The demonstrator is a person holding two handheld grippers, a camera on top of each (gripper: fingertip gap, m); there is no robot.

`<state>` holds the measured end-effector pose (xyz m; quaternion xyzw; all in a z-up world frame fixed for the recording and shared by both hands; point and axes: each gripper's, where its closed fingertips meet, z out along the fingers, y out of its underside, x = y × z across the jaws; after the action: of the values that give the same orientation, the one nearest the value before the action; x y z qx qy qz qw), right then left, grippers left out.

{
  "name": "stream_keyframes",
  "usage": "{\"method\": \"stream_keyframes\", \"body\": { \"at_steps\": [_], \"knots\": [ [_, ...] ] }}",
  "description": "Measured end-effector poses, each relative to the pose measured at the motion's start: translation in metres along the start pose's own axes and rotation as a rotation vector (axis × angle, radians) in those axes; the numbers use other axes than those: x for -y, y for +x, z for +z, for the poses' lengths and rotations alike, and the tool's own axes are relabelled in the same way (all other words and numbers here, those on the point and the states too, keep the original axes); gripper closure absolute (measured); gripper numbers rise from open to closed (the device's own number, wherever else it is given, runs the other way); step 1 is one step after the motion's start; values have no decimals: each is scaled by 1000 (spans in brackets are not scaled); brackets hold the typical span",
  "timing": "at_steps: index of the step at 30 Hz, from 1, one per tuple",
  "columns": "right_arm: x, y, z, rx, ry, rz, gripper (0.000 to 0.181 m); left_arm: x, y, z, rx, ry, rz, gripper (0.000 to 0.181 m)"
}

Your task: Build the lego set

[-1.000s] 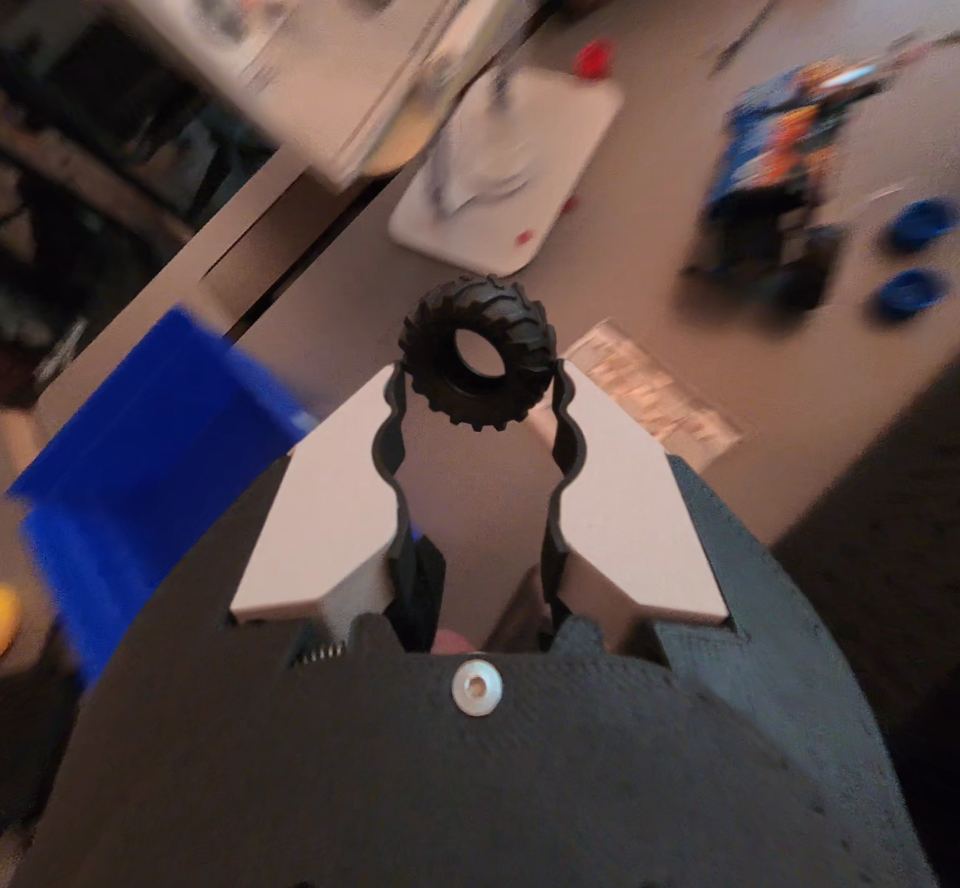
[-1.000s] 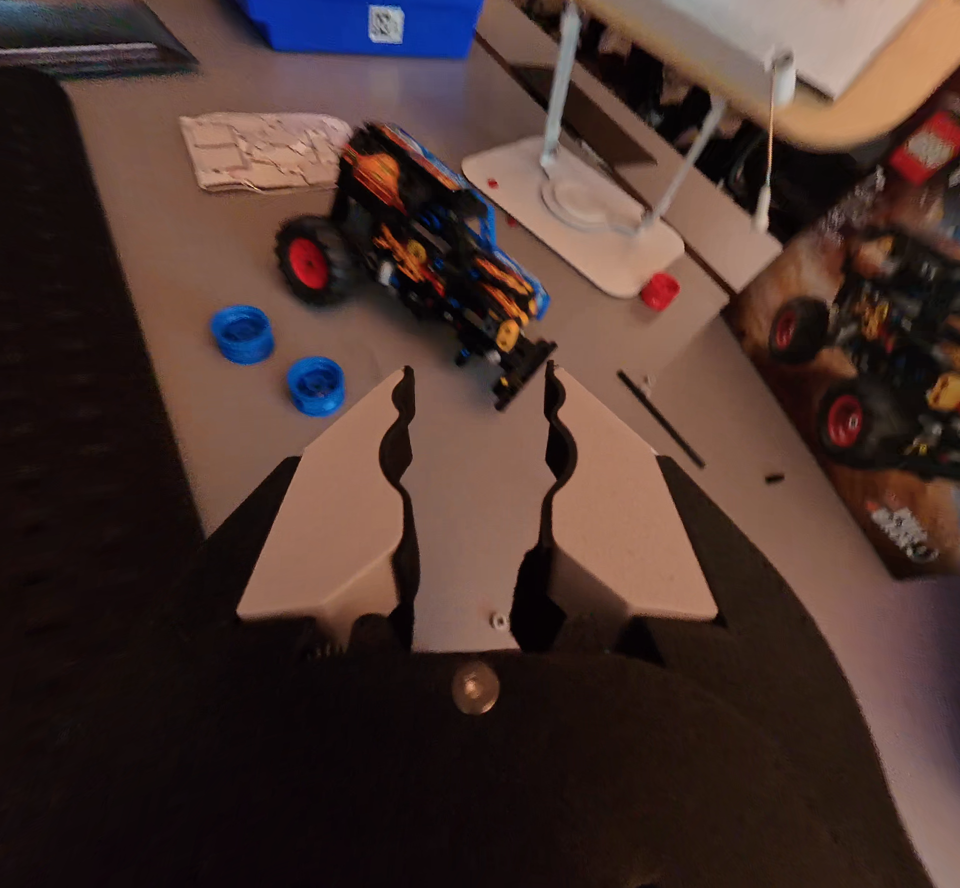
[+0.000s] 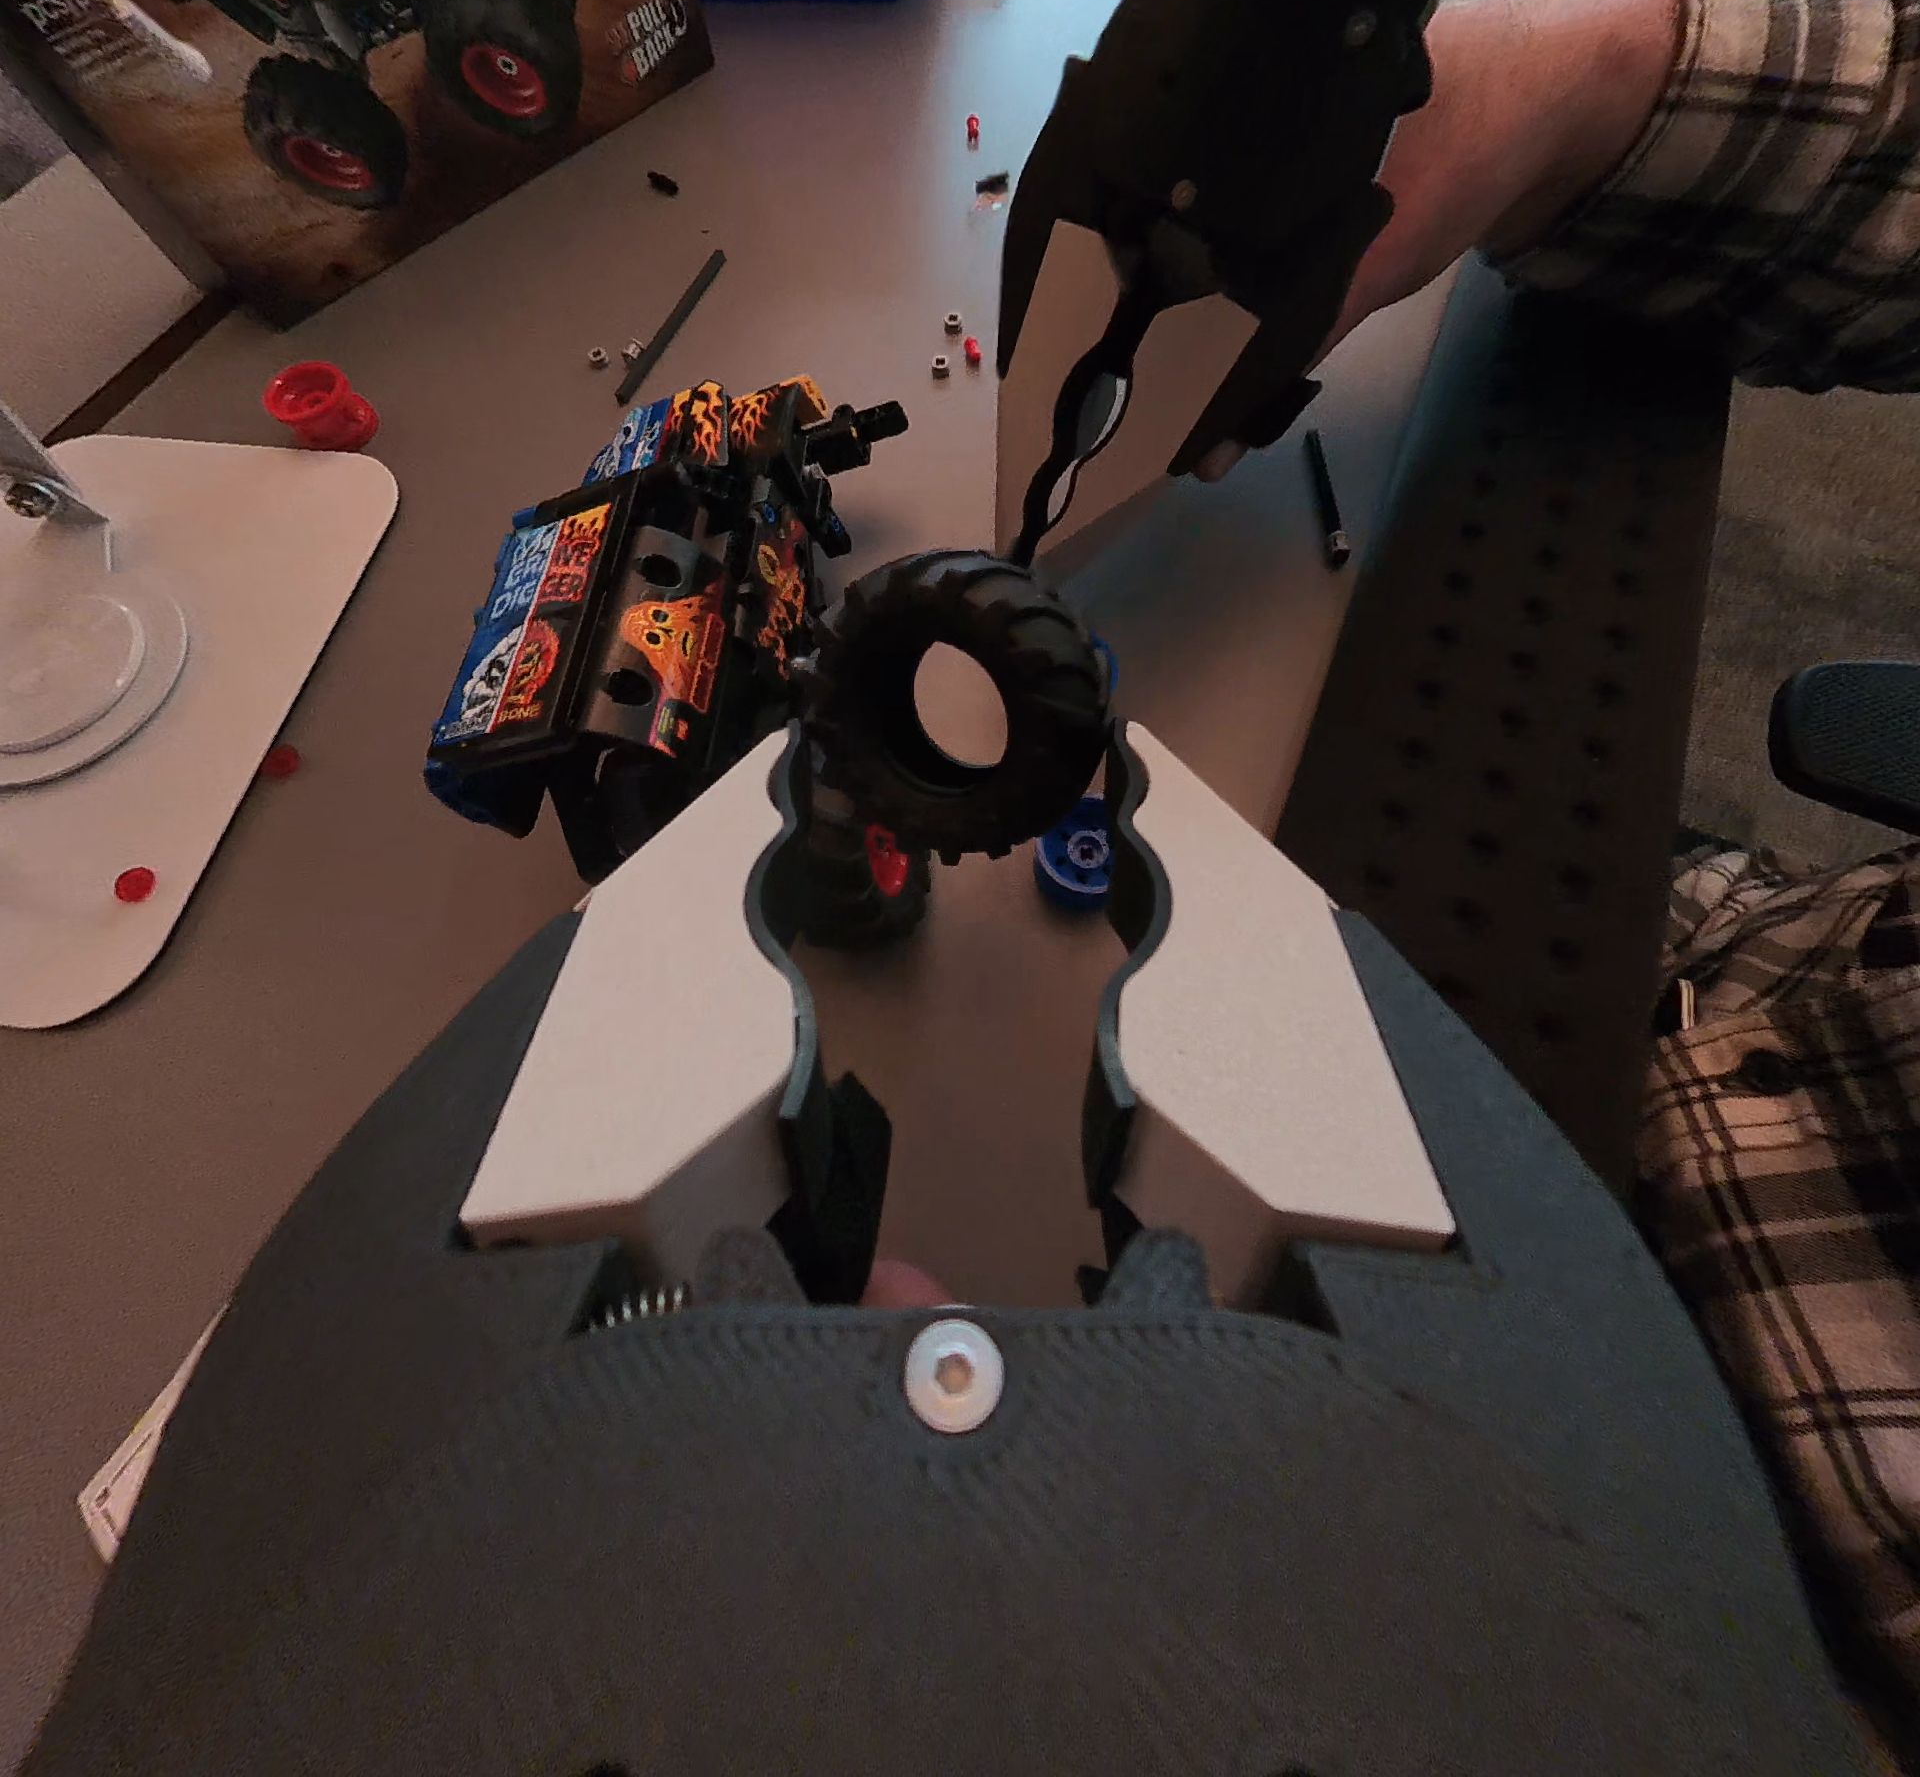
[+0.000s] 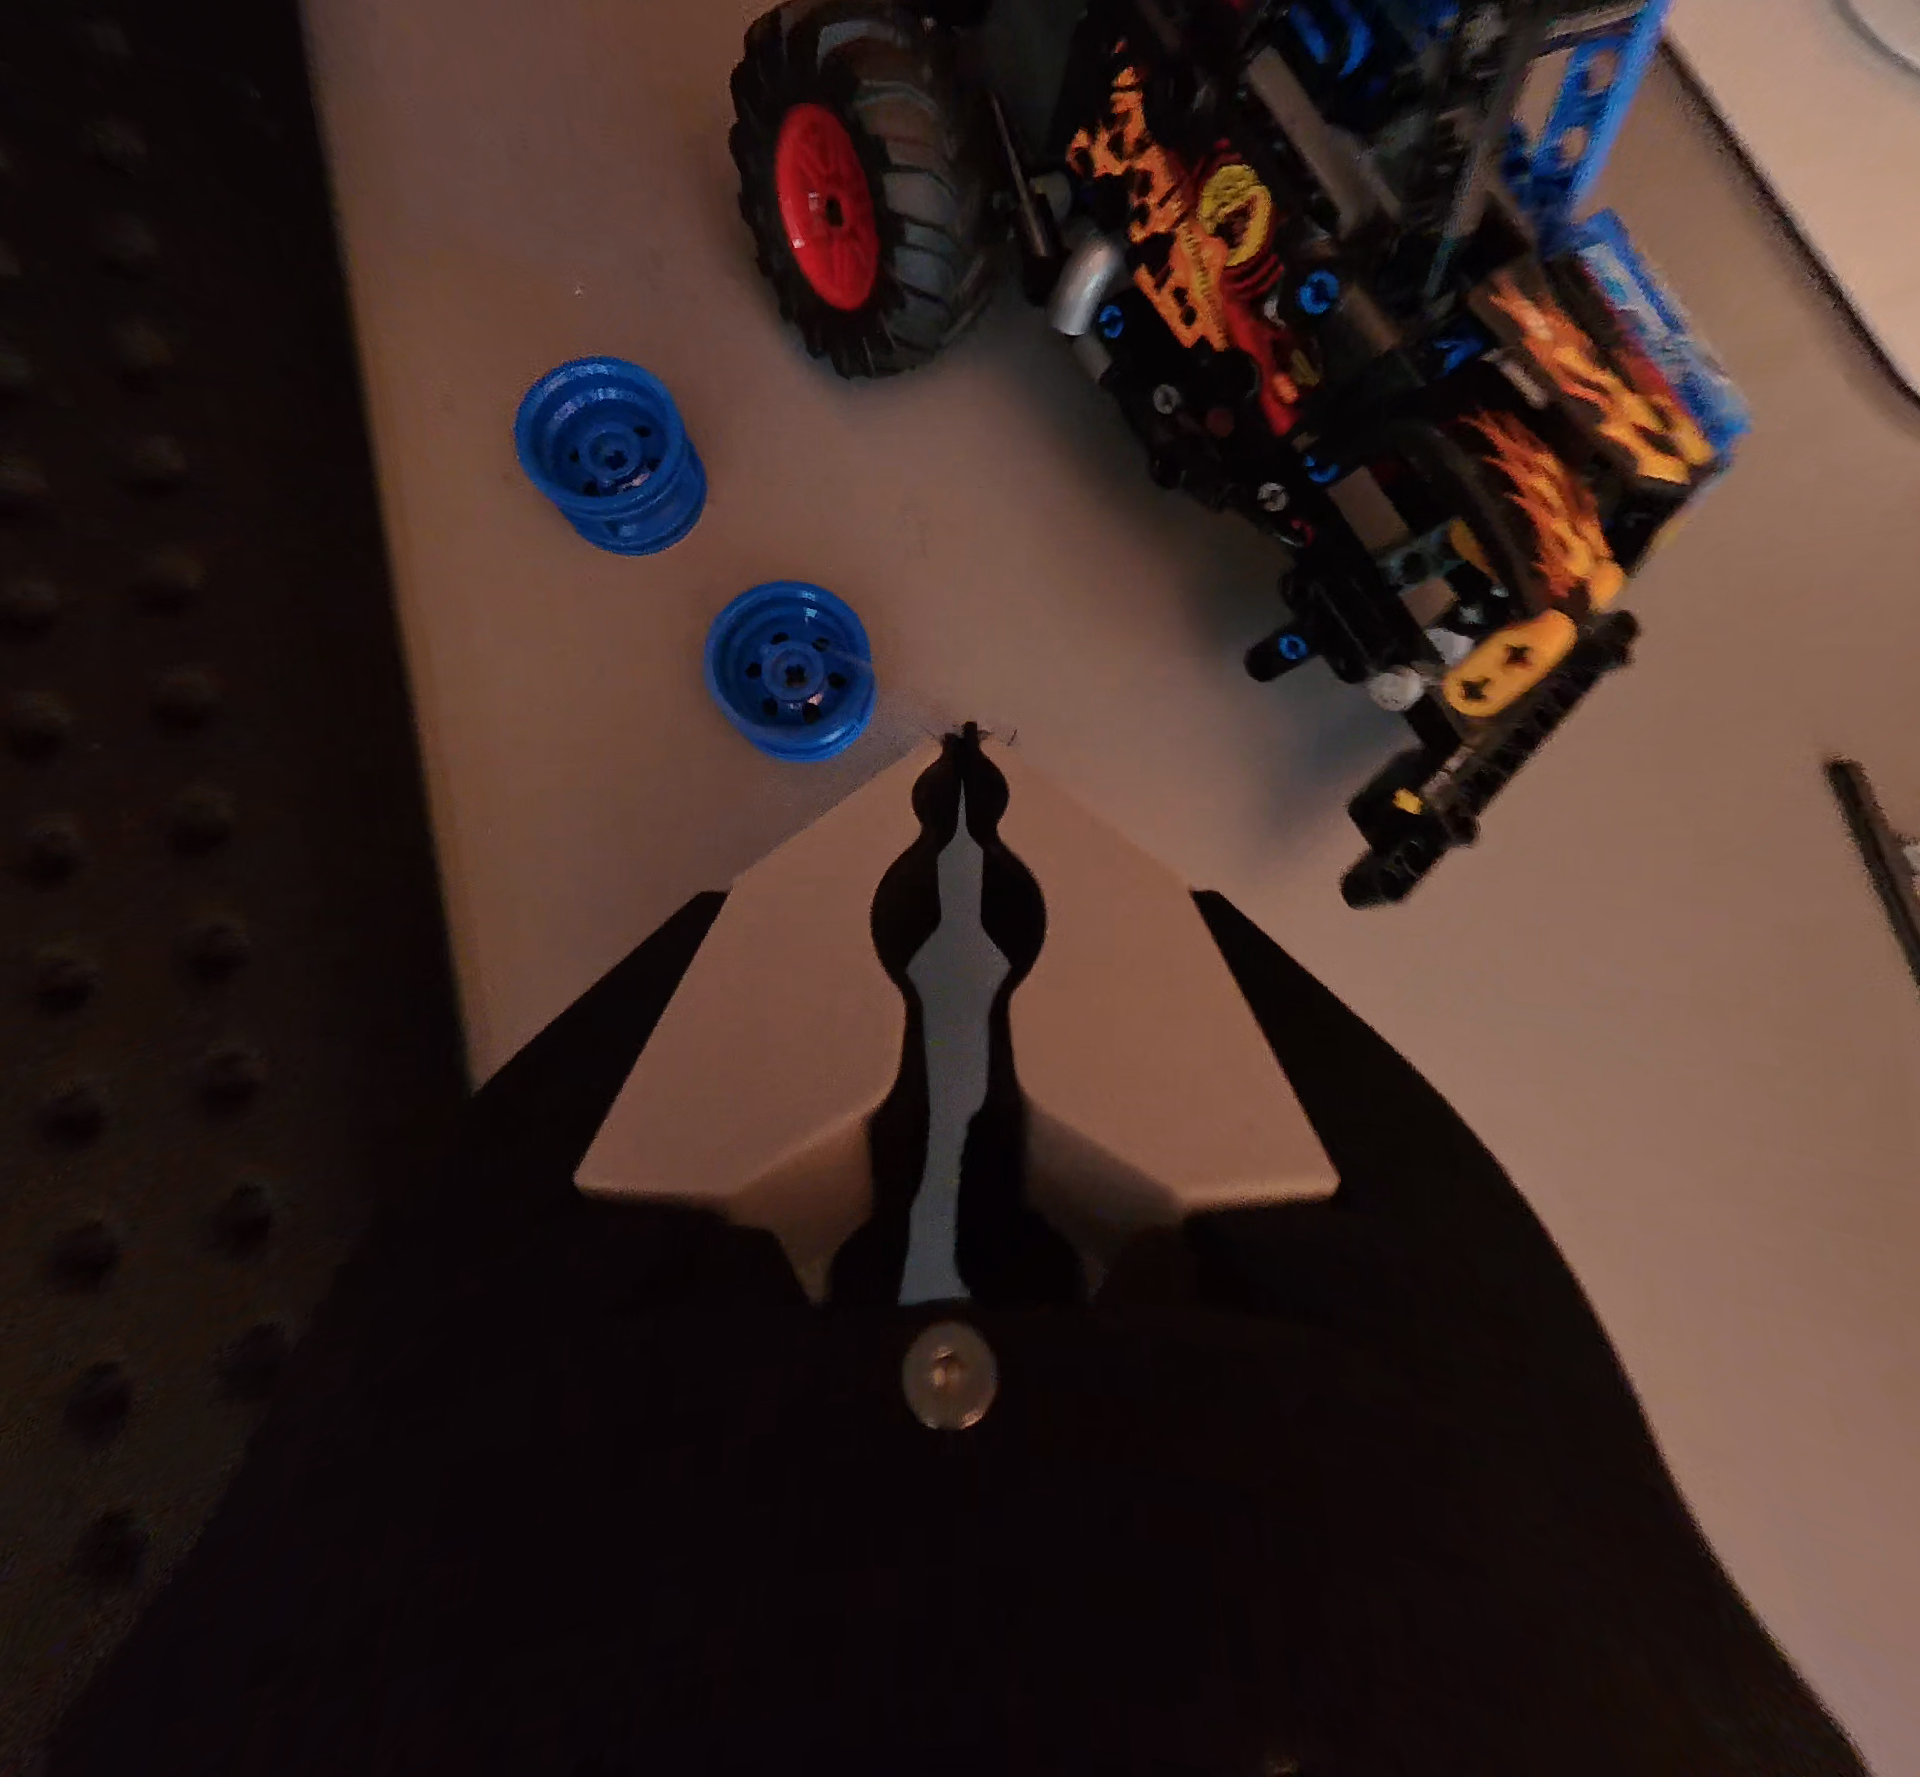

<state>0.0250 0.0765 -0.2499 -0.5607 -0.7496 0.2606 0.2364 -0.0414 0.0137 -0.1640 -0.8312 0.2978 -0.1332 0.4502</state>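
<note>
Left gripper: the left gripper (image 3: 951, 771) pinches a bare black tire (image 3: 961, 704) by its tread between its two fingertips, hub hole facing the camera, lifted above the table (image 3: 312, 1156).
Right gripper: the right gripper (image 4: 968, 740) is pressed closed with nothing in it, its tips just above the table beside the nearer blue rim (image 4: 790, 669); in the left wrist view it hangs just behind the tire.
Step in hand: likely seating a blue rim in the tire, then mounting the wheel on the truck (image 3: 634, 615).
Doing it well: keep the tire's hole facing the rim and grip lightly so the rubber does not go oval; the right gripper must spread first to take a rim, then push it in straight.
Truck: leans on its one fitted wheel (image 4: 857, 184) with a red hub, just left of the tire.
Spare parts: a second blue rim (image 4: 611, 454) lies farther off; a red rim (image 3: 317, 402) sits near the white stand base (image 3: 260, 584).
Edges: both blue rims lie near the table's edge, beside a dark perforated surface (image 4: 156, 584); a nudge that way could roll one off.
Room: bare table lies between rims and truck.
</note>
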Motion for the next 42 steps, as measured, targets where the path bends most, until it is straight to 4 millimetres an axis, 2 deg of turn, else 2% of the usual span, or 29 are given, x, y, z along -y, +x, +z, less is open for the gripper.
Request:
{"method": "stream_keyframes", "body": {
  "at_steps": [2,3,4,5,7,8,11,14,16,19,22,25,28,29,30,32,34,36,38,40,42],
  "knots": [
    [2,3,-11,-11,26,16,181,1,-2,-2,-4,28,-12,128],
    [3,5,-14,-15,37,21,181,2,-1,-3,-15,50,-14,158],
    [3,9,-19,-36,38,22,181,4,-3,-4,-11,74,-21,165],
    [2,14,-26,-62,41,21,181,5,-2,-5,-26,87,-31,172],
    [3,27,-47,-109,71,37,181,6,-2,-8,-30,106,-32,170],
    [1,37,-60,-140,84,53,181,7,-4,-9,-13,112,-24,181],
    [-12,81,-105,-268,109,118,181,6,-5,-7,-24,126,-35,181],
    [-34,126,-150,-428,111,189,181,-12,-3,5,-12,56,-9,181],
    [-49,150,-172,-493,117,234,181,-18,2,12,-7,26,30,181],
    [-76,188,-197,-575,117,320,181,-5,17,18,-17,56,106,175],
    [-93,219,-213,-603,191,413,181,27,45,48,-59,57,212,170],
    [-98,231,-218,-630,218,433,181,44,56,89,-48,-41,343,161],
    [-102,246,-231,-694,229,440,181,46,56,121,-58,-128,422,155],
    [-105,254,-238,-716,237,452,181,46,63,130,-104,-140,417,157],
    [-109,261,-246,-736,245,468,181,40,72,138,-154,-177,401,157],
    [-121,281,-264,-808,238,493,181,21,74,153,-143,-272,442,161],
    [-135,304,-283,-892,234,522,181,18,79,157,-134,-271,463,171],
    [-147,326,-293,-917,230,564,181,15,82,159,-149,-276,432,177],
    [-163,344,-284,-874,189,625,176,11,78,163,-127,-285,434,181],
    [-186,358,-268,-816,98,724,140,11,79,163,-131,-281,428,181],
    [-192,367,-263,-811,80,742,136,11,81,162,-142,-277,418,179]
  ]
}}
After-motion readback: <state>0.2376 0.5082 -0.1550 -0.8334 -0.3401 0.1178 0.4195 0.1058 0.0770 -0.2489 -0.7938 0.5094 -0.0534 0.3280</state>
